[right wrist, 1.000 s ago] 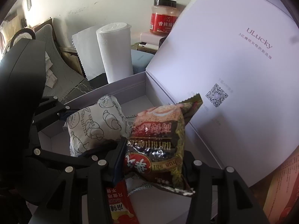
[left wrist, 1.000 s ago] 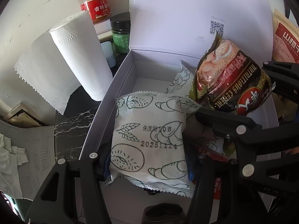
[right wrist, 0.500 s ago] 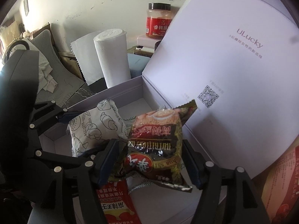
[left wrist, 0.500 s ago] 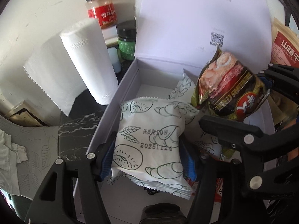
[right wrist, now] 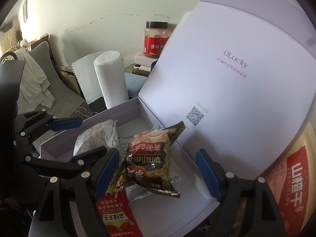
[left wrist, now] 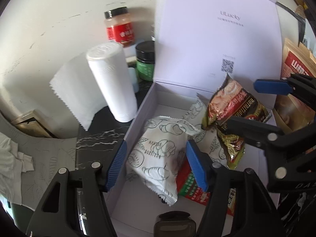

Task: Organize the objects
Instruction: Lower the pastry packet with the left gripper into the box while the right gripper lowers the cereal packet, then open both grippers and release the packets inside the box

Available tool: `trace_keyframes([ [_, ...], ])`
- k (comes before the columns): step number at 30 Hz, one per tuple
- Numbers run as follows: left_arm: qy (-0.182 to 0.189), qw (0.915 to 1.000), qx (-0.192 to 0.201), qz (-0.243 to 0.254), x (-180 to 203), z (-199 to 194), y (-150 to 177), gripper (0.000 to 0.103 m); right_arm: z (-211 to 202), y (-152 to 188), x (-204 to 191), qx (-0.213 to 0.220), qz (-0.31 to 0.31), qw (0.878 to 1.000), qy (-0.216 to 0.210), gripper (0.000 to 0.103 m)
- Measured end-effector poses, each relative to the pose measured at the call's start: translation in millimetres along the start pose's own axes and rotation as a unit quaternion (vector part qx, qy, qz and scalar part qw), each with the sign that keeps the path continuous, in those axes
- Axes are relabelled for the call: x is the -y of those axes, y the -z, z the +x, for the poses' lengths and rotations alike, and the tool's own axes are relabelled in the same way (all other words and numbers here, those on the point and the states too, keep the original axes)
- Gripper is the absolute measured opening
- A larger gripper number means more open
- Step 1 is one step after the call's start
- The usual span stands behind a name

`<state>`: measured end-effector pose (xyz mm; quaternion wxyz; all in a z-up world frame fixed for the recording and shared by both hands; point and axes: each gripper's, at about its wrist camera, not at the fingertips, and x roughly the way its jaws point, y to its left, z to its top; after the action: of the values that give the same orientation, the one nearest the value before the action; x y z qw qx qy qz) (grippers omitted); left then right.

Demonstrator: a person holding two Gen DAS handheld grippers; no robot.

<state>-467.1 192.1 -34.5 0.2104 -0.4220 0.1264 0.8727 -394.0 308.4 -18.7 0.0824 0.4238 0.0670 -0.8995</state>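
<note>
A white open box (left wrist: 138,118) (right wrist: 88,122) has its lid (left wrist: 207,39) standing up behind it. My left gripper (left wrist: 156,165) (right wrist: 92,135) hovers over the box's left part, jaws closing slightly. A white bread packet (left wrist: 158,158) (right wrist: 98,136) lies tilted below them, clear of the left pad. My right gripper (right wrist: 157,172) (left wrist: 244,102) is opening. A brown cereal packet (right wrist: 150,162) (left wrist: 233,106) stands loose between its fingers, clear of the right pad. A red sachet (left wrist: 187,185) (right wrist: 116,217) lies on the box floor.
A paper towel roll (left wrist: 112,83) (right wrist: 110,79) stands left of the box. A red-labelled jar (left wrist: 119,27) (right wrist: 156,39) and a green jar (left wrist: 146,63) are behind it. A brown pouch (left wrist: 296,67) (right wrist: 292,187) leans at the right, crumpled cloth (left wrist: 11,158) at far left.
Both grippers opened and rose; their blue pads now show. The bread packet and the cereal packet came free of the pads and sit lower in the box.
</note>
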Motion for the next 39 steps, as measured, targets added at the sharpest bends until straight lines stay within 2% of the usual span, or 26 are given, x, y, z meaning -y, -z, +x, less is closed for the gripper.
trace_keyframes([
  [9, -0.002, 0.9998, 0.014, -0.015, -5.9, -23.6, 4.2, 0.054, -16.9, 2.7, 3.4, 0.017, 0.003, 1.000, 0.025, 0.080],
  [17, -0.003, 0.9992, 0.032, -0.023, -5.8, -53.3, 6.5, 0.054, -29.6, 6.1, 3.9, 0.016, 0.001, 1.000, 0.022, 0.080],
  [18, -0.020, 0.9985, 0.041, -0.029, -5.2, -58.5, 6.3, 0.054, -32.7, 5.8, 3.3, 0.017, 0.000, 1.000, 0.021, 0.080],
  [22, -0.025, 0.9980, 0.050, -0.031, -1.6, -80.9, 5.9, 0.055, -51.6, 4.7, 0.3, 0.033, -0.004, 0.999, 0.019, 0.080],
  [24, -0.028, 0.9976, 0.052, -0.035, 0.5, -92.5, 6.3, 0.058, -64.4, 4.1, -1.6, 0.043, -0.006, 0.999, 0.017, 0.080],
  [26, -0.030, 0.9972, 0.056, -0.040, 2.2, -103.2, 7.3, 0.070, -74.2, 3.4, -3.4, 0.048, -0.009, 0.999, 0.017, 0.080],
  [31, -0.046, 0.9956, 0.071, -0.040, 10.9, -135.5, 14.0, 0.082, -102.4, 7.3, -7.2, 0.061, -0.015, 0.998, 0.018, 0.080],
  [35, -0.060, 0.9945, 0.073, -0.044, 17.9, -159.9, 20.9, 0.086, -126.1, 13.1, -10.5, 0.074, -0.019, 0.997, 0.016, 0.081],
  [39, -0.068, 0.9928, 0.083, -0.053, 25.2, -189.3, 31.0, 0.086, -150.9, 19.6, -14.6, 0.088, -0.025, 0.996, 0.014, 0.087],
])
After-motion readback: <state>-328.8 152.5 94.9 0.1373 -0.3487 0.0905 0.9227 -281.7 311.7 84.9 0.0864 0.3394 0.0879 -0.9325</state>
